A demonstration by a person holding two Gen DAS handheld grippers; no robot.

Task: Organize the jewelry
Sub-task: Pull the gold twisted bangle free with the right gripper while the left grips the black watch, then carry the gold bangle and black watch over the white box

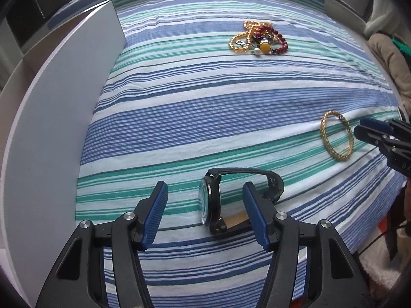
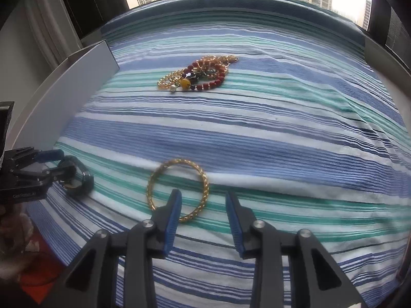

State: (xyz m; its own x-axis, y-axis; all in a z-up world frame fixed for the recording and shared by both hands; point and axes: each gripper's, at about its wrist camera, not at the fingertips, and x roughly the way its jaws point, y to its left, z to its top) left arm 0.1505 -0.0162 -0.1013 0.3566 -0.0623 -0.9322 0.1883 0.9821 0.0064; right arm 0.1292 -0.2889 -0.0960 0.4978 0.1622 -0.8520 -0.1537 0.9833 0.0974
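Observation:
A black wristwatch point(image 1: 218, 200) stands on its side on the striped cloth, between the open fingers of my left gripper point(image 1: 205, 192); it also shows in the right wrist view point(image 2: 77, 177). A gold braided bangle point(image 2: 177, 187) lies flat on the cloth; my right gripper point(image 2: 203, 197) is open just over its near right part, holding nothing. The bangle also shows in the left wrist view point(image 1: 336, 138), next to the right gripper point(image 1: 364, 131). A tangled pile of gold chains and red beads point(image 1: 257, 38) lies farther back, also in the right wrist view point(image 2: 197, 74).
A white box point(image 1: 51, 118) with tall walls stands along the left side of the table, also in the right wrist view point(image 2: 64, 97). The striped cloth point(image 2: 282, 141) covers the table. Clothes lie off the right edge point(image 1: 385, 59).

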